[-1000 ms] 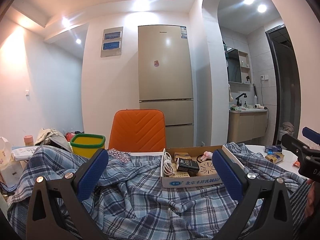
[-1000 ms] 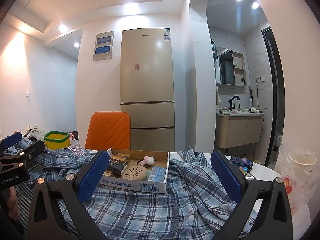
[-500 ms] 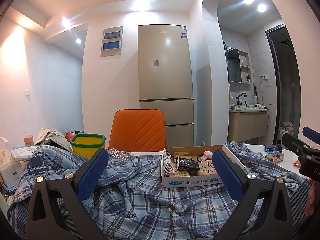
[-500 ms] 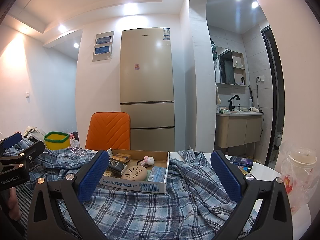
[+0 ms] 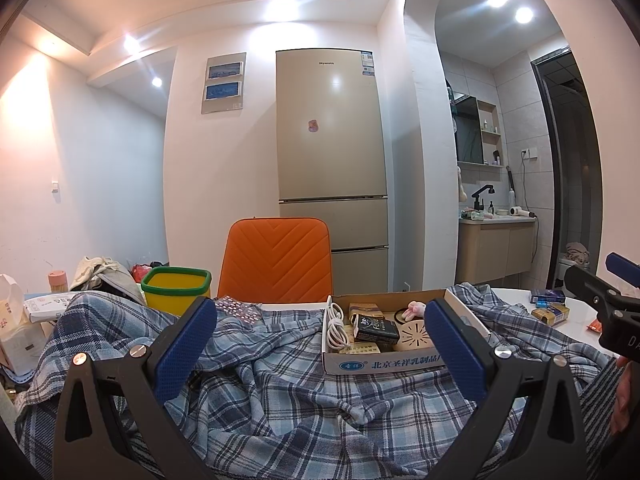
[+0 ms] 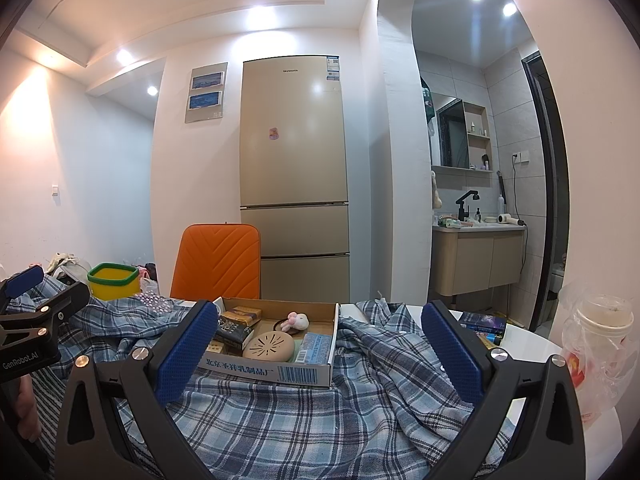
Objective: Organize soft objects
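Hovering unchanged since a second ago, left claw (image 5: 320, 344) and right claw (image 6: 316, 344) both spread apart and empty above the crumpled plaid shirt (image 5: 288, 396) on the worktop, under the cardboard box (image 6: 280, 374), folding not yet begun.

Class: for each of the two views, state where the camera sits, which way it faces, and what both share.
Left wrist: on the left tool, facing the fridge over the plaid shirt; the right tool shows at the right edge.
Right wrist: on the right tool, facing likewise; the left tool shows at the left edge.
Shared: cardboard box, orange chair.
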